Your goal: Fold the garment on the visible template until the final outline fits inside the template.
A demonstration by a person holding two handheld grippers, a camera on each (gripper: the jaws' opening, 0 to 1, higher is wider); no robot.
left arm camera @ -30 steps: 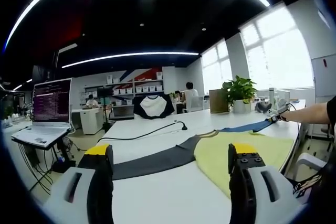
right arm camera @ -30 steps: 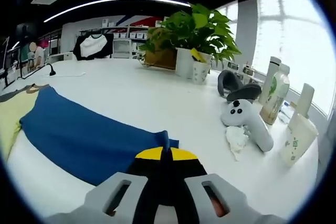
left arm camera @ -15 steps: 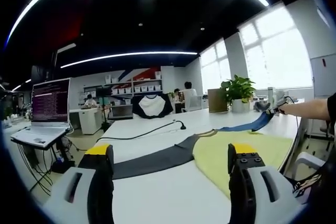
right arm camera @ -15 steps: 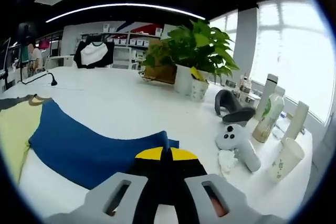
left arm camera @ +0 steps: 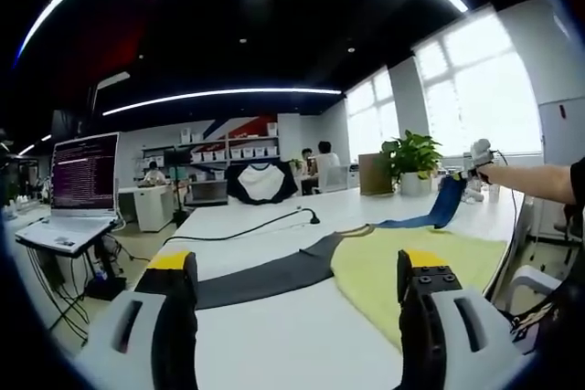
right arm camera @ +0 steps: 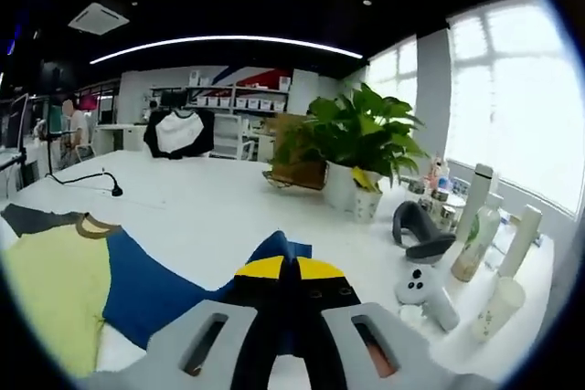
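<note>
A long-sleeved garment lies flat on the white table (left arm camera: 274, 226): yellow body (left arm camera: 366, 267), dark grey sleeve (left arm camera: 265, 280), blue sleeve (left arm camera: 441, 205). My left gripper (left arm camera: 297, 267) hovers open over the near edge of the garment, its jaws wide apart and holding nothing. At the far right a person's arm holds my right gripper (left arm camera: 475, 157) up, with the blue sleeve's end hanging from it. In the right gripper view that gripper (right arm camera: 285, 267) is shut on the blue sleeve (right arm camera: 146, 289), raised above the table; the yellow body (right arm camera: 55, 289) and grey sleeve (right arm camera: 27, 219) lie beyond.
A potted plant (right arm camera: 366, 134), grey headphones (right arm camera: 416, 230), a white controller (right arm camera: 425, 289), bottles (right arm camera: 475, 226) and a paper cup (right arm camera: 498, 303) crowd the table's window end. A black cable (left arm camera: 247, 235) crosses the table behind the garment. A laptop (left arm camera: 78, 189) stands off to the left.
The right gripper has risen from the table, lifting the blue sleeve's end with it. The left gripper has stayed open in place.
</note>
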